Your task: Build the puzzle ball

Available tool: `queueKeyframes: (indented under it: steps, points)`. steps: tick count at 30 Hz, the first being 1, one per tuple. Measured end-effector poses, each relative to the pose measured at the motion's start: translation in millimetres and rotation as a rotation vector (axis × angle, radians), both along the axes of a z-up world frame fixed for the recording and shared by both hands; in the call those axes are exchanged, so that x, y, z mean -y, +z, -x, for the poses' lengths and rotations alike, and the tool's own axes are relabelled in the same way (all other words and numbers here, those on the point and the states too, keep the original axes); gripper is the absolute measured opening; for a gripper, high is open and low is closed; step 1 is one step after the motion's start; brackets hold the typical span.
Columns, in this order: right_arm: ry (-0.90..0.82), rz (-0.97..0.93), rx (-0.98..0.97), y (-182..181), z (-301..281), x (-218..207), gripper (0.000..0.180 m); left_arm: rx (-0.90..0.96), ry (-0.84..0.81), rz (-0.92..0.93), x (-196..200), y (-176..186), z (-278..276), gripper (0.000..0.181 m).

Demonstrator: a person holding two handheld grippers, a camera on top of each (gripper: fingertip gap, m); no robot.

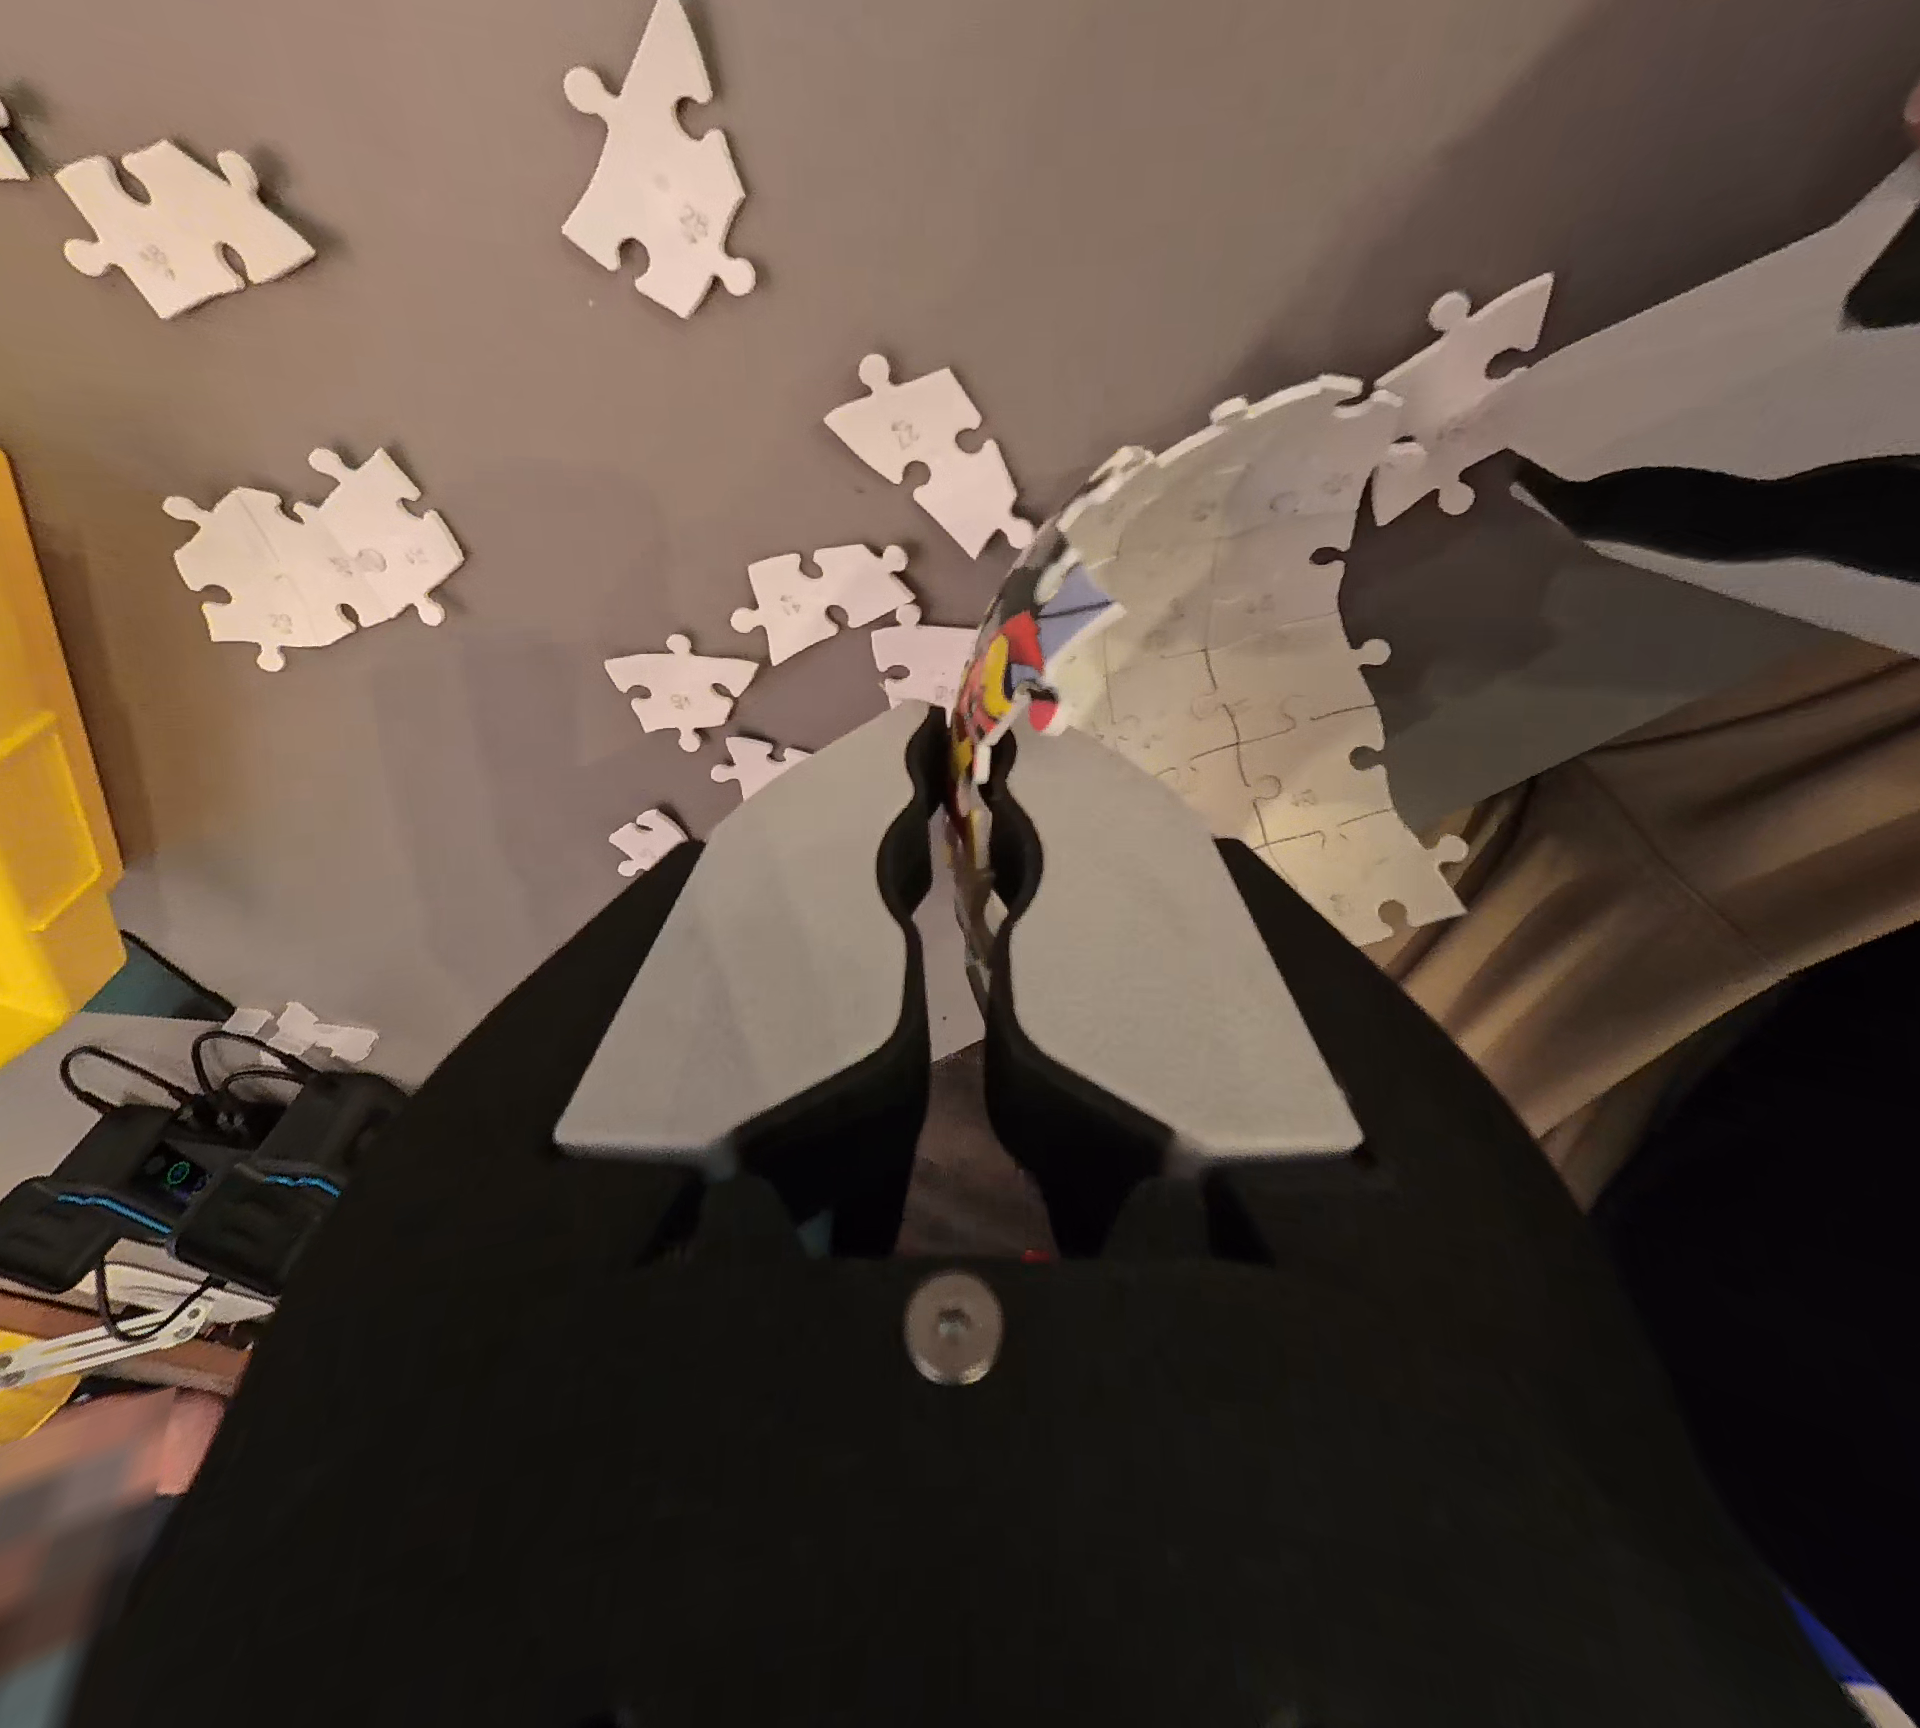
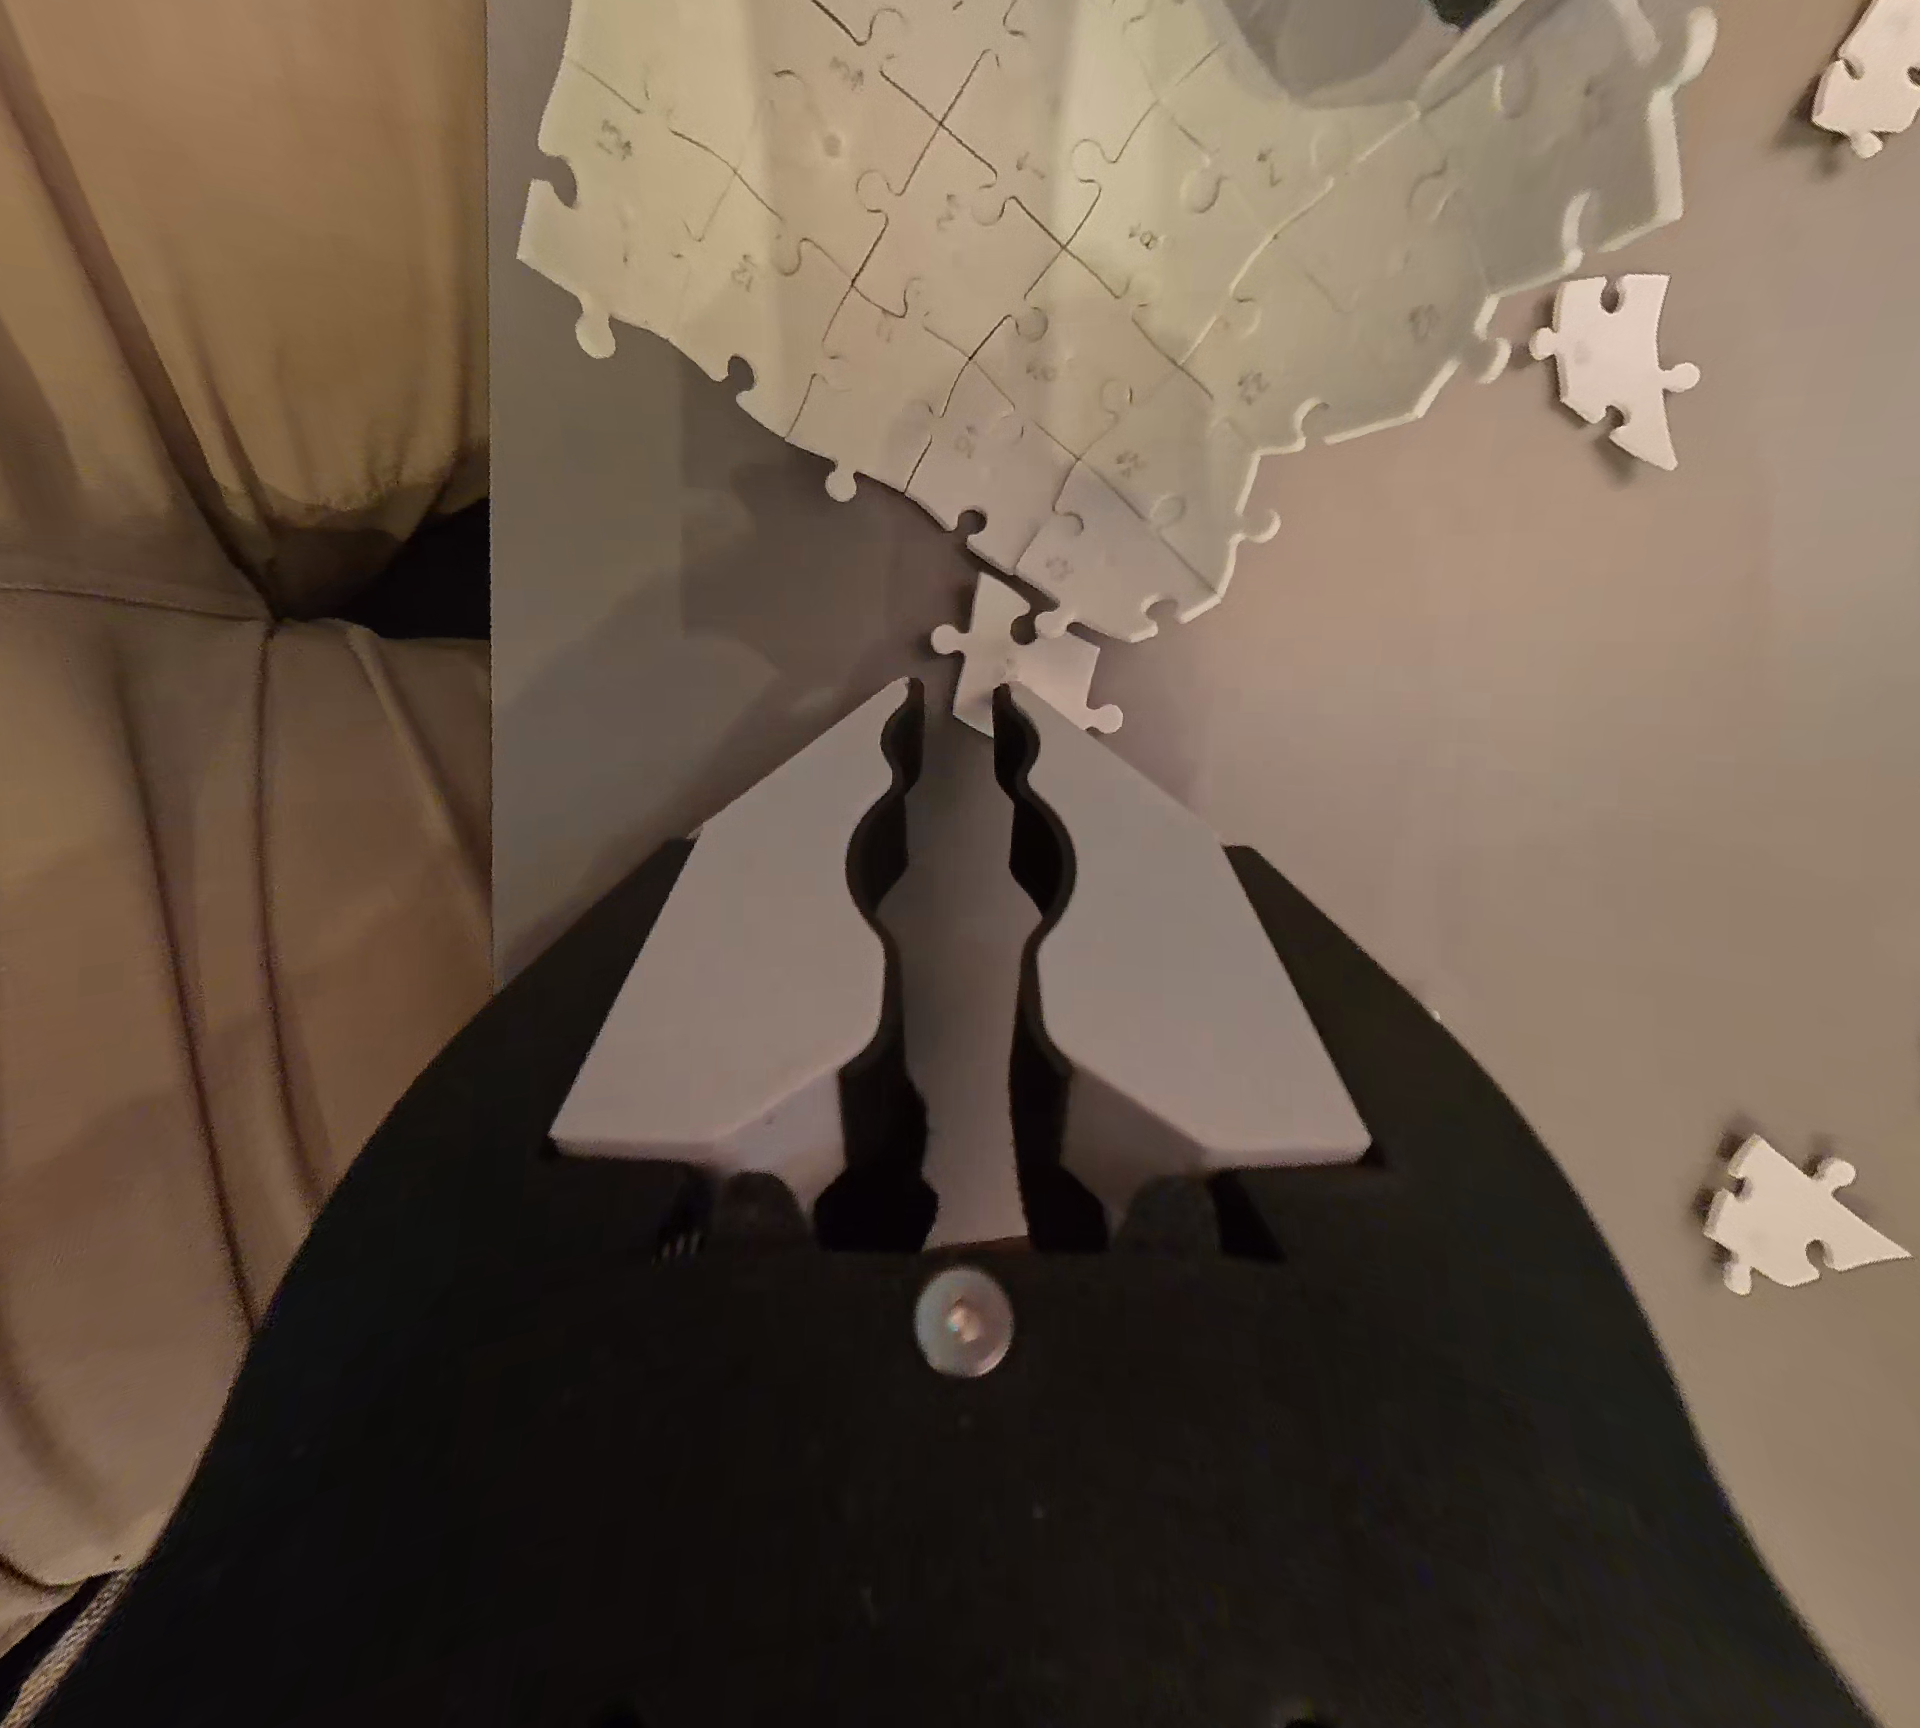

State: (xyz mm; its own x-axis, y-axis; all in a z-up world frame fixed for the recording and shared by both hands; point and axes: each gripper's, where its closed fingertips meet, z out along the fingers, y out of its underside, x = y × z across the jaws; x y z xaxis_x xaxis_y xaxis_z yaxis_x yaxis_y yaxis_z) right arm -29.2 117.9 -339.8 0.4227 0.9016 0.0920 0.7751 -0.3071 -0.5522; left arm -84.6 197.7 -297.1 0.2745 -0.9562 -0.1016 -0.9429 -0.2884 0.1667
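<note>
Left gripper (image 1: 964,748) clamped on printed rim of shell (image 1: 1236,639), held above grey table (image 1: 1039,68). Right gripper (image 2: 956,696) pinches loose piece (image 2: 1023,660) at shell's (image 2: 935,172) lower edge. Flat white pieces (image 1: 665,161) scattered on table, faint pencilled marks on backs. Yellow bin (image 1: 42,743) left; tan cushion (image 2: 208,431) beside table.

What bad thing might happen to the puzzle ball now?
1. The left tongs pinch only the edge of the half-built ball, so it might slip or bend apart.
2. The right tongs hold a loose piece by its tip; pushing could twist it or pop joined pieces out.
</note>
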Motion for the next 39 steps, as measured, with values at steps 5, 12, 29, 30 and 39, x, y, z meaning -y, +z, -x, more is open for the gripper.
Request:
queueKeyframes:
  steps: [5, 12, 29, 30, 39]
  points:
    - [-0.001, -0.057, -0.013, 11, 0, -6, 0.011, -0.019, 0.012, 0.008, 0, -1, 2, 0.005]
    - [0.058, -0.093, 0.012, 13, 2, -9, 0.014, -0.047, 0.010, 0.008, 3, -1, 5, 0.005]
    - [0.018, -0.054, -0.053, 18, -3, -11, 0.011, -0.063, 0.002, 0.004, 1, -3, 2, 0.005]
    - [0.032, -0.068, -0.075, 22, -1, -11, 0.010, -0.067, 0.001, 0.005, 1, -3, 2, 0.005]
    - [0.068, -0.067, -0.077, 21, 1, -15, 0.006, -0.083, 0.006, 0.015, 0, -2, -1, 0.005]
